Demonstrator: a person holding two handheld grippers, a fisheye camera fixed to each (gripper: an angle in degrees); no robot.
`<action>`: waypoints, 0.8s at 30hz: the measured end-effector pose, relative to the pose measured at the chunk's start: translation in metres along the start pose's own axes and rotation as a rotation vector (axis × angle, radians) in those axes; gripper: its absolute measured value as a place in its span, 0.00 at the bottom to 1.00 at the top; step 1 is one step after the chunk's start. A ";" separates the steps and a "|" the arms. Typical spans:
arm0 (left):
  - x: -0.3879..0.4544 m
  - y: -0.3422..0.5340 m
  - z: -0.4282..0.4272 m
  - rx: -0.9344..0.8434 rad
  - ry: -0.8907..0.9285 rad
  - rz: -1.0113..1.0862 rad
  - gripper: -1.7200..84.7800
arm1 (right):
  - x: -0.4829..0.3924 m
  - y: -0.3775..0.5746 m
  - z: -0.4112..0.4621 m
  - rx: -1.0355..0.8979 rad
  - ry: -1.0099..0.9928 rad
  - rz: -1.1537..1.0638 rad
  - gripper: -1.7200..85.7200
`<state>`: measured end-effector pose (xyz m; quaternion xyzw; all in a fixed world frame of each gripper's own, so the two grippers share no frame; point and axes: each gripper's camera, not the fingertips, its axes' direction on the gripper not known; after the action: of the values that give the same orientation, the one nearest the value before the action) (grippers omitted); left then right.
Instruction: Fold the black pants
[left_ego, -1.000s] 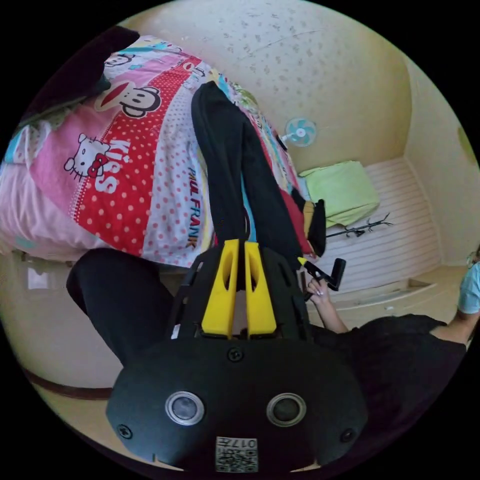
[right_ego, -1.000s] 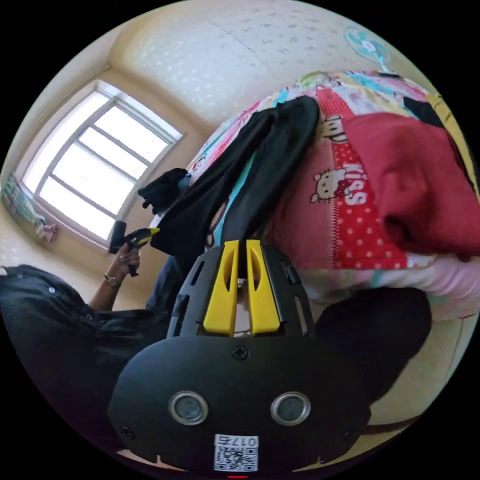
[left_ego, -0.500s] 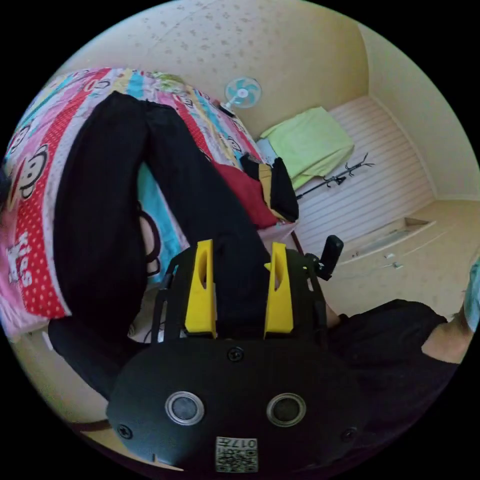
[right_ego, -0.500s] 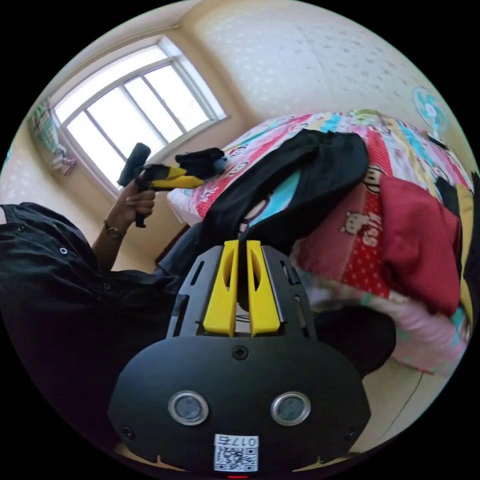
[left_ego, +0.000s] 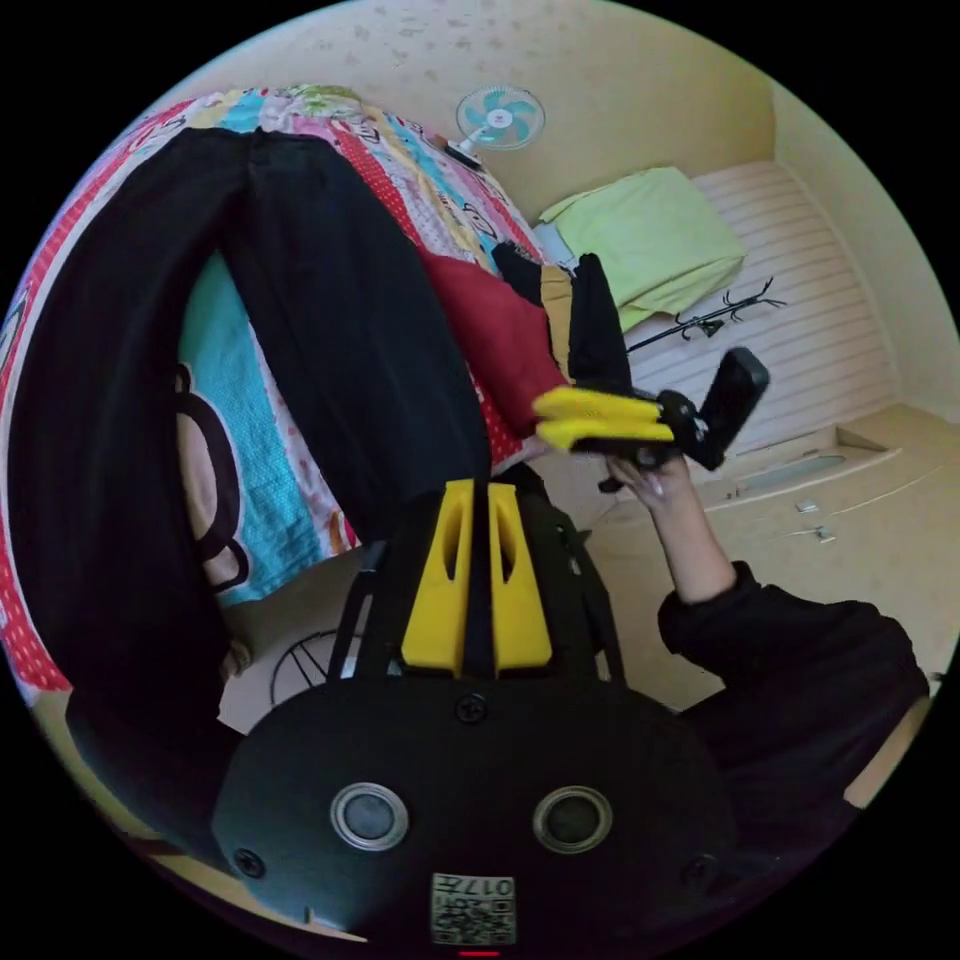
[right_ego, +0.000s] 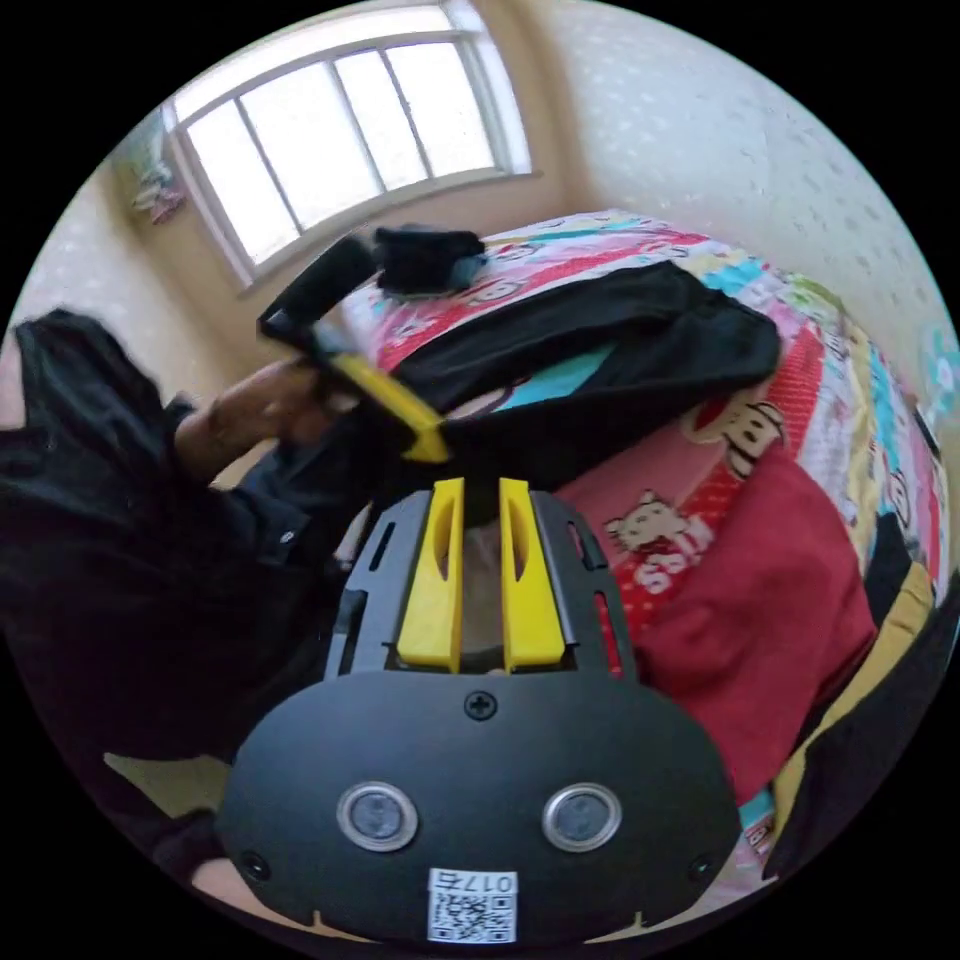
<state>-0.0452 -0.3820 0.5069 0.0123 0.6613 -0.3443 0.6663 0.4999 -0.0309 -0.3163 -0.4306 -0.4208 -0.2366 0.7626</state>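
- Lying across the cartoon-print bedspread, black pants spread two legs toward 12 o'clock.
- left gripper: jaws near-closed, dark cloth between them; grip cannot be confirmed.
- right gripper: jaws slightly parted; red garment at 4 o'clock.

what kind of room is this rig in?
Most likely a bedroom in a home. A bed with a bright cartoon-print bedsheet carries the black pants and a red garment; there is a large window and a small wall fan.
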 end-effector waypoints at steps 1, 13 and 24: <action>-0.005 0.006 -0.006 0.020 0.019 -0.012 0.04 | 0.023 -0.009 -0.002 0.019 0.009 0.057 0.11; -0.053 0.038 -0.059 0.123 0.104 -0.057 0.03 | 0.355 -0.127 0.137 0.251 -0.165 0.823 0.20; -0.181 0.131 -0.171 0.352 0.317 -0.315 0.03 | 0.281 -0.271 0.201 0.421 -0.401 0.534 0.05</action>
<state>-0.1123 -0.1212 0.5895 0.0787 0.6811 -0.5468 0.4805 0.3662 0.0014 0.1004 -0.3969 -0.4741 0.1503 0.7715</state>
